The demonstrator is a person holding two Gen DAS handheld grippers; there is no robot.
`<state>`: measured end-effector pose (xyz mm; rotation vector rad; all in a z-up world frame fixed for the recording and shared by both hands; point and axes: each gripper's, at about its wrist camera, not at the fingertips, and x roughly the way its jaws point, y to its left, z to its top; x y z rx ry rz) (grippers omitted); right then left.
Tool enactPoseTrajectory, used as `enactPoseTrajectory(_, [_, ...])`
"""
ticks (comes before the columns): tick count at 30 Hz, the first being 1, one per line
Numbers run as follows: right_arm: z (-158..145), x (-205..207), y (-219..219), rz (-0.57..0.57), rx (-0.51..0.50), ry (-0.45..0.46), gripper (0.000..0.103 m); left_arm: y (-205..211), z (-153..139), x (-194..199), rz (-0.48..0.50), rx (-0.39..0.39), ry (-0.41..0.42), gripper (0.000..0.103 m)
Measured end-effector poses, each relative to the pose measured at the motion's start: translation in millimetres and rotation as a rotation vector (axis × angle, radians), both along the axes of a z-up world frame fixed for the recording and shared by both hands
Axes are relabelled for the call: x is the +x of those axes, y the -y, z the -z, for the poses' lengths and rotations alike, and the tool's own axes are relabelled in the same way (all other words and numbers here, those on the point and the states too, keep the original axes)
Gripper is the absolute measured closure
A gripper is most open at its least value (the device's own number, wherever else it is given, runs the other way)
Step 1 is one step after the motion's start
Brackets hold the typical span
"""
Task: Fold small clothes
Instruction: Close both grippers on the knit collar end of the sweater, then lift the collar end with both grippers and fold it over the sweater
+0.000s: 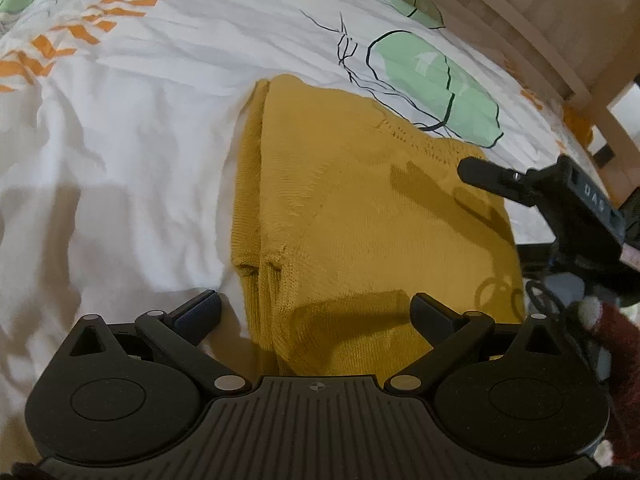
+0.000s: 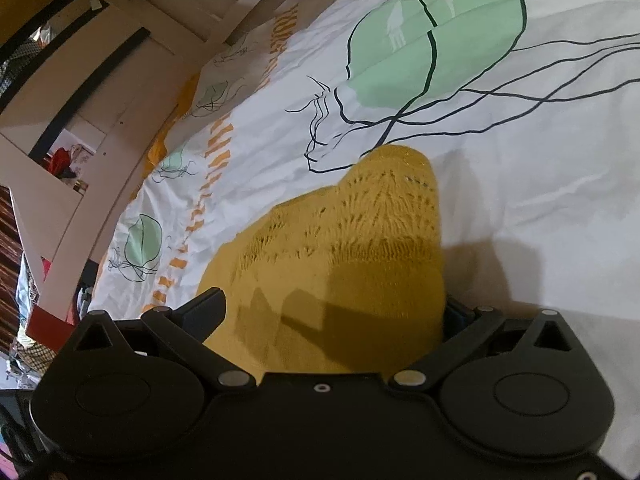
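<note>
A mustard-yellow knitted garment lies folded on a white bed sheet printed with green jellyfish. My left gripper stands wide open just over the garment's near end; its right finger is above the knit, its left finger above the sheet, and nothing is pinched. At the garment's right edge one finger of my right gripper casts a shadow on the knit. In the right wrist view the right gripper is open, with the garment bulging between its spread fingers and covering part of the right one.
A light wooden bed frame runs along the far right side of the sheet. In the right wrist view, white shelving with clutter stands beyond the bed's edge. A dark red sleeve shows behind the right gripper.
</note>
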<state>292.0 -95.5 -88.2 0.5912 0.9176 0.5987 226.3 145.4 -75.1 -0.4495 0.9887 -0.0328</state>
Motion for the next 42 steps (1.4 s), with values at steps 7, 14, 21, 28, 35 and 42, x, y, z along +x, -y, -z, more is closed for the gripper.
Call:
enactPoseTrajectory(7, [1,-4,0,-0.045,-0.008,0.051,0.0,-14,3,1,-0.01,-0.153,0.005,0.029])
enactPoseTrajectory(14, [-6,-5,-5,-0.09,-0.089,0.047,0.038,-20,7,1,0.012,-0.234,0.003,0.085])
enactPoseTrajectory(21, [-19,-16,7,-0.065,-0.111,-0.012,0.064,-12,-10,-5,0.086,-0.336,0.025,0.088])
enactPoseTrajectory(28, [-46,-73,24,-0.069,-0.155,-0.036,0.064,21,-35,-46,0.2,-0.361,0.028,0.088])
enactPoseTrajectory(35, [-55,-132,51,-0.08,-0.177,-0.072,0.063,50,-27,-106,0.243,-0.362,-0.003,0.088])
enactPoseTrajectory(42, [-38,-151,73,0.069,-0.275,-0.067,0.05,45,4,-126,0.119,-0.19,-0.025,0.07])
